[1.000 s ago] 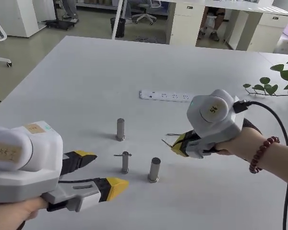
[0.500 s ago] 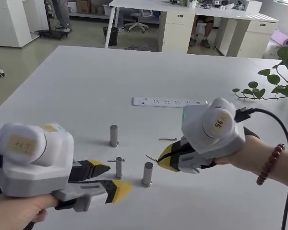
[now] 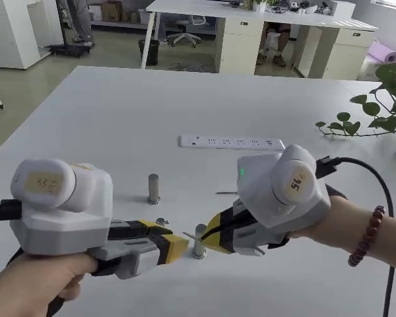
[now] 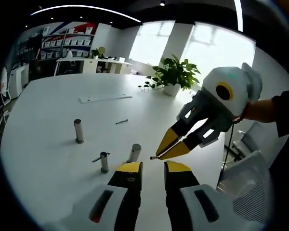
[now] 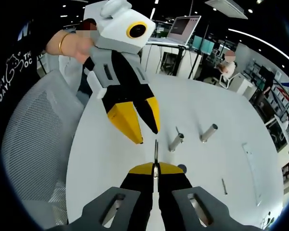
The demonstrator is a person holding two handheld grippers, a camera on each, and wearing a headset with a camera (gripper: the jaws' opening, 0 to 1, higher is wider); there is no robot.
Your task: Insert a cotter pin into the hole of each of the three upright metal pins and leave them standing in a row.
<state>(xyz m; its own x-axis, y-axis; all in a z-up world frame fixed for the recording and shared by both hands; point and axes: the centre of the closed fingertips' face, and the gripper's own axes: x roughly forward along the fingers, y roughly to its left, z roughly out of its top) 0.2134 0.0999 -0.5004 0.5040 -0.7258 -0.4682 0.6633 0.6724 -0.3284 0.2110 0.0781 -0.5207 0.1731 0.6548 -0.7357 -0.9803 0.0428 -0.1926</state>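
Roughly a third through, by the look of it. At lower left of the head view, left gripper (image 3: 165,238), tongs spread a little and pinching nothing, tips just beside the cluster of pins; same open gap along the bottom of the left gripper view. Left of centre on the white table (image 3: 284,99), far metal pin (image 3: 154,188), upright and bare, hole unfilled. Just right and lower, middle metal pin (image 4: 104,162), already carrying a fitted cotter pin (image 4: 97,158) through its head: plain at lower left of the left gripper view, mostly hidden behind the left tongs in the head view. Next along, near bottom centre, near metal pin (image 3: 198,248), upright and bare. Just beside its top, held cotter pin (image 3: 193,236), not yet in any hole, pinched in the right gripper (image 3: 208,236), tongs pressed together on it. Further right and higher, spare cotter pin (image 3: 226,193) flat on the table, apart from all three pins. Left to do, in all likelihood: two insertions, then a check of the row. Hard to make out: the hole in the near metal pin, its line-up with the cotter tip, and the pin's lower part behind the yellow tips.
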